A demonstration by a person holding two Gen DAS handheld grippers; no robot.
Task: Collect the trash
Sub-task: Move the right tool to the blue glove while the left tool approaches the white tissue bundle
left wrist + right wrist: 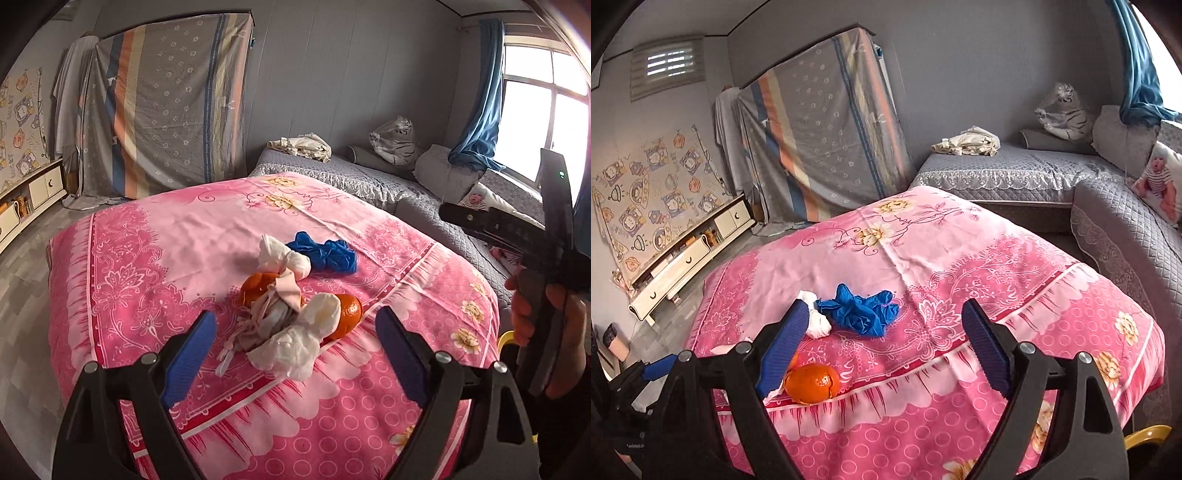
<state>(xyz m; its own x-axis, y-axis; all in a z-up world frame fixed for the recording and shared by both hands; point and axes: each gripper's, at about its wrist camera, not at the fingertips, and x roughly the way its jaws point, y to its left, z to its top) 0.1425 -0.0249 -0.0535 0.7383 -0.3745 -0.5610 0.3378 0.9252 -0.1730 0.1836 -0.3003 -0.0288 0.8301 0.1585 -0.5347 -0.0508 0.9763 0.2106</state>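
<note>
So, your trash sits mid-bed on the pink floral bedspread [155, 240]. Left to right: the crumpled white tissue wads [295, 339], light and soft, pinch at any bulge; the orange peels [349, 310] at three o'clock of them, slick and curved; the limp blue rubber glove [858, 310]. Left tool [291, 354] gapes wide, empty; right tool [882, 347] likewise, holding nothing.
</note>
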